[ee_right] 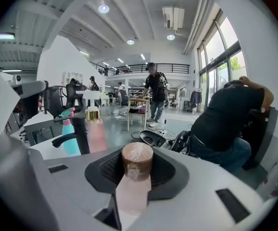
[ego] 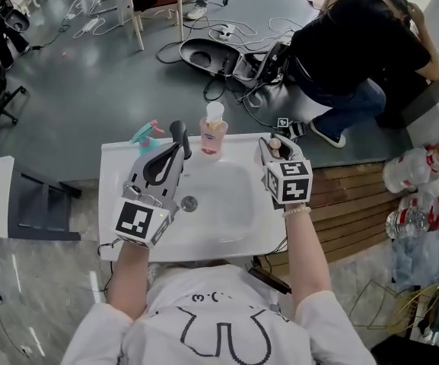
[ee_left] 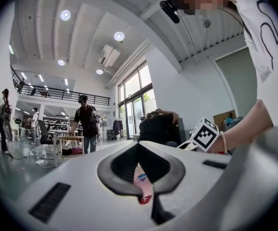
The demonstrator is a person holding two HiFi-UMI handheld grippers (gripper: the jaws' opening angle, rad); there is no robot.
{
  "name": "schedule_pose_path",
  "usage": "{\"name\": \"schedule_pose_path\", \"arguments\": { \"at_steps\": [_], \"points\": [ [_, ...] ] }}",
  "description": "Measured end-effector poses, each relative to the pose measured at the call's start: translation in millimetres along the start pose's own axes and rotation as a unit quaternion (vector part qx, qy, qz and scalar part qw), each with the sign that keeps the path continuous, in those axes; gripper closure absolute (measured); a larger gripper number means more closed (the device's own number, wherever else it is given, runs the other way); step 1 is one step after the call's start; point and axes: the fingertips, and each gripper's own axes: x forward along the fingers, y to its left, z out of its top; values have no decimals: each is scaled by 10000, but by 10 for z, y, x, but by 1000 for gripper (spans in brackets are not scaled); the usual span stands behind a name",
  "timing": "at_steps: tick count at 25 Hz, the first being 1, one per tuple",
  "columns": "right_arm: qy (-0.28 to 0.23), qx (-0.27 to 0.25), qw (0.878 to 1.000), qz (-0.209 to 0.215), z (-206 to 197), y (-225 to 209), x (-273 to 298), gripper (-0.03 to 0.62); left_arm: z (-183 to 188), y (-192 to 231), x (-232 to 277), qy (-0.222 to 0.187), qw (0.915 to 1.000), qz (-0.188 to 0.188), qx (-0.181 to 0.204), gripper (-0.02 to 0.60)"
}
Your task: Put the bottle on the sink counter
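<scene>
While a person stands over a white sink, the right hand-held gripper (ego: 277, 154) is clamped on a small pink bottle (ee_right: 137, 161), its two dark ribbed pads pressing the body just under the cap; the bottle is upright and raised above the right side of the white surface (ego: 120, 158), not yet resting on it. This bottle is a slim cylinder of pale, semi-clear pink plastic; its round brown cap looks wrapped in crinkled film. It will probably handle as light and fairly stiff; the smooth plastic could slip, and squeezing hard might dent it, so the body below the cap, where the pads already sit, seems the soundest hold; the narrow base may tip when set down.

The left hand-held gripper (ego: 172, 155) hovers over the left of the basin (ego: 219, 204); its curved black jaws appear closed tip to tip on nothing. At the back of the glossy, rounded sink stand a black faucet (ego: 179, 137), a teal spray bottle (ego: 146, 135) to its left, and a taller pink pump bottle (ego: 213, 134) with a gold collar to its right.
</scene>
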Motion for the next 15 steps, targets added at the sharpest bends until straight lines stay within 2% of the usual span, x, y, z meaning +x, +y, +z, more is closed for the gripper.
{"name": "schedule_pose_path", "arguments": {
  "at_steps": [15],
  "points": [
    [790,189,9966,127,-478,-303,644,464,-39,86,-4,226,9994,244,132,574]
  ]
}}
